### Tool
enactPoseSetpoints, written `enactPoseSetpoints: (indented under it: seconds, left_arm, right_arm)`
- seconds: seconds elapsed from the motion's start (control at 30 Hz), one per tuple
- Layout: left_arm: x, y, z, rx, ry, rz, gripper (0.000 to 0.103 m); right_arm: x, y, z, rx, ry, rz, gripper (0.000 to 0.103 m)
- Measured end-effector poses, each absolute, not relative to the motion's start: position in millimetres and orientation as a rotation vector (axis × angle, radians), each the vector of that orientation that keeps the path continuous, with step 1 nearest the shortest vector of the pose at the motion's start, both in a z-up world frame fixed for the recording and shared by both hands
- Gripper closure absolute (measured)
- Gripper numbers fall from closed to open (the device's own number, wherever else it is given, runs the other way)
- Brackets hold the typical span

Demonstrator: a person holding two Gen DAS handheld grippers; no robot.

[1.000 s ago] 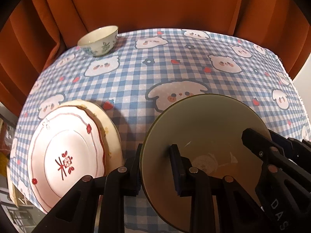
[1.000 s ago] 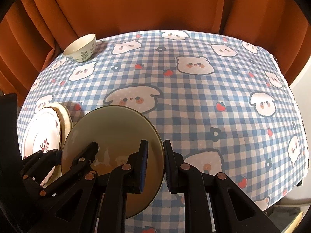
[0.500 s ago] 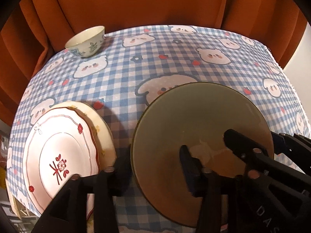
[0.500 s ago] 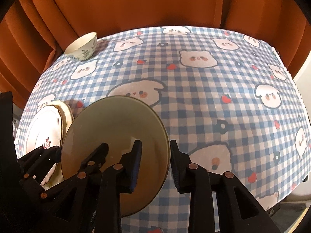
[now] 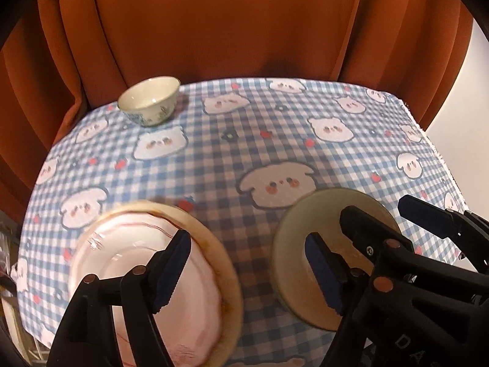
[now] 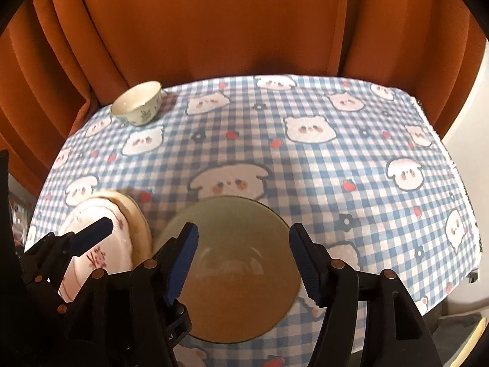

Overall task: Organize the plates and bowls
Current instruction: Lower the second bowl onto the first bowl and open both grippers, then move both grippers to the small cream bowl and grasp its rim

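left gripper [image 5: 244,263] jaws wide, just opened, empty | right gripper [image 6: 241,260] same, astride olive plate [image 6: 232,275] | risk: fingertip clips plate rim, nudging it into plate stack [image 6: 97,244]

Both views were motion-blurred near the bottom. In left wrist view the white plate [image 5: 122,263] was smeared, red centre motif unreadable, lower edge cut off by frame bottom & partly hidden behind the left gripper [image 5: 247,266] finger. The tan plate [image 5: 223,263] under it showed only as a rim crescent. The olive plate [image 5: 305,223] had its right part hidden behind the right gripper [image 5: 379,211] & its near edge behind a left finger. In right wrist view the olive plate's [image 6: 232,263] left side sat behind gripper body. Small bowl [image 6: 137,104] pattern too small to read. Tablecloth [image 6: 336,159] near edge was cut off.
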State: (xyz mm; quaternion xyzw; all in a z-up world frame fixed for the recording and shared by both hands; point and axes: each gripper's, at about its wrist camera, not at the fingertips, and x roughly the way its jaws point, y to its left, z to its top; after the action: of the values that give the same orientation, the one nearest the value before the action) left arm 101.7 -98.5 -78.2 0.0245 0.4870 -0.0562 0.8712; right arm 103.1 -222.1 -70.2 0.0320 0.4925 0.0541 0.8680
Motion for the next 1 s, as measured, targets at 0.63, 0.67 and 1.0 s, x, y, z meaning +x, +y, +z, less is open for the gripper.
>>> enactPoseSetpoints:
  seconds: [0.63, 0.67, 1.0]
  left_arm:
    - [137.2, 28.7, -37.8, 0.088, 0.946, -0.127, 0.024]
    - [141.5, 35.6, -36.2, 0.087, 0.945, -0.126, 0.024]
    - [189.8, 65.5, -23.5, 0.085, 0.928, -0.102, 0.024]
  right_arm:
    - [130.7, -94.6, -25.2, 0.1, 0.956, 0.089, 0.037]
    - [133.5, -89.1, -24.1, 0.102, 0.954, 0.087, 0.037]
    - [176.1, -48.9, -10.5, 0.089, 0.938, 0.064, 0.037]
